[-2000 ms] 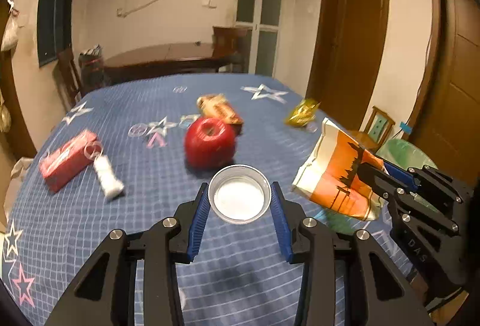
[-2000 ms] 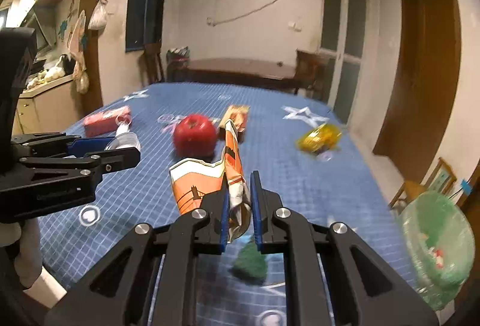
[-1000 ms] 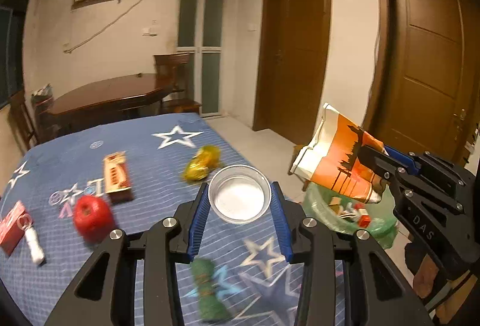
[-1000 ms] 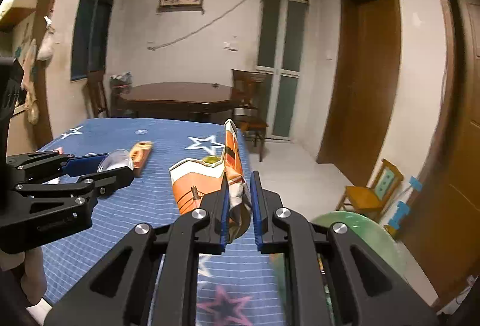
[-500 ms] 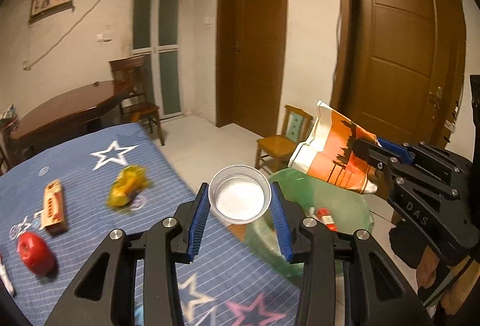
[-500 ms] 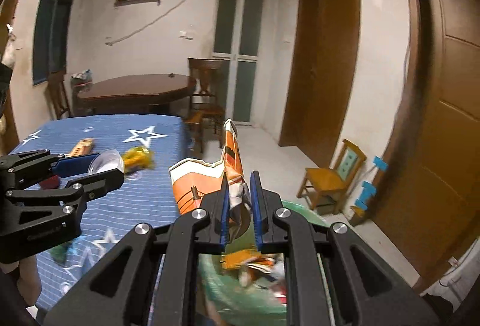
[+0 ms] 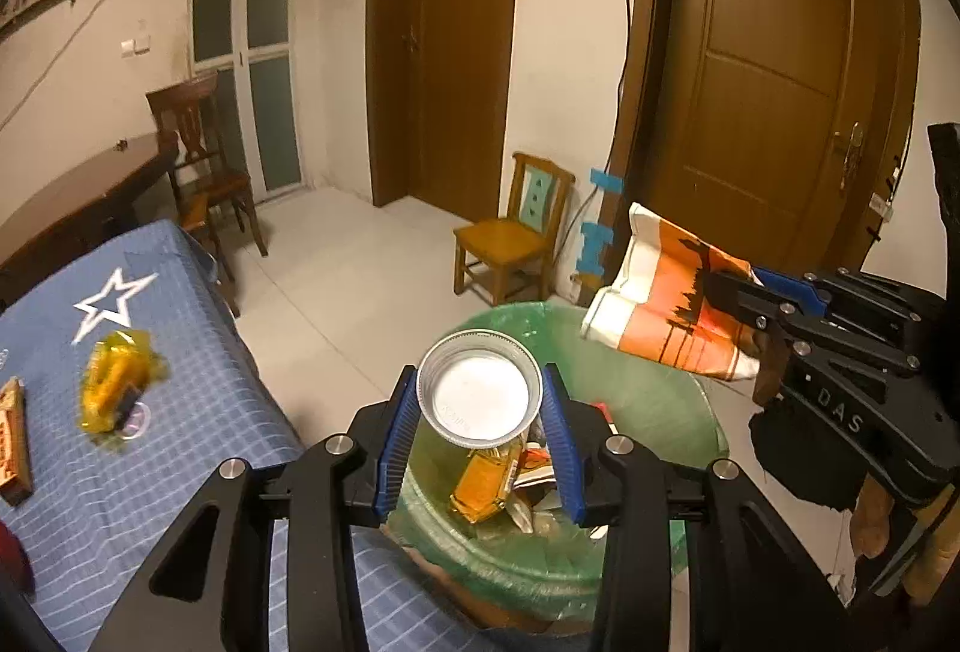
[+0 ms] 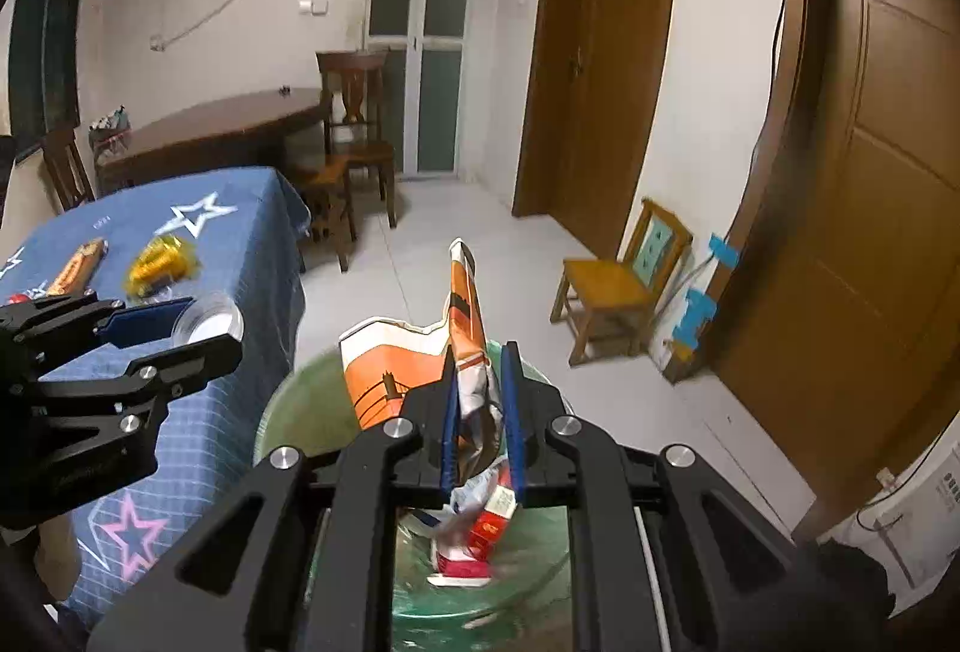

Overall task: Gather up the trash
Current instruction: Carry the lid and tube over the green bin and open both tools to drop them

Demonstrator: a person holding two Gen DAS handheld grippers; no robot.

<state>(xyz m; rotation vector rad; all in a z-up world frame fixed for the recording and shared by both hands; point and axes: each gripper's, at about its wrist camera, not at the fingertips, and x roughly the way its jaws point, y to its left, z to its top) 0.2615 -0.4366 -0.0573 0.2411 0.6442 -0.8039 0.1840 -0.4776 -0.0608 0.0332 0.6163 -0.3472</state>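
My left gripper (image 7: 480, 400) is shut on a clear plastic cup (image 7: 479, 389), holding it over the near rim of a bin lined with a green bag (image 7: 636, 388). My right gripper (image 8: 480, 412) is shut on a crumpled orange and white paper bag (image 8: 408, 364), also over the bin (image 8: 288, 406). The right gripper (image 7: 744, 292) and its paper bag (image 7: 666, 316) show at the right of the left wrist view. The left gripper (image 8: 198, 328) and cup (image 8: 207, 322) show at the left of the right wrist view. Wrappers lie inside the bin.
A table with a blue star cloth (image 7: 180, 412) stands left of the bin, bearing a yellow wrapper (image 7: 114, 382) and a brown snack box (image 7: 12, 442). A small wooden chair (image 7: 516, 244) stands by the wall. Brown doors (image 7: 774, 69) are behind.
Both grippers have swung right, away from the table, and now hang over the green-lined bin. The cup and the paper bag stay gripped.
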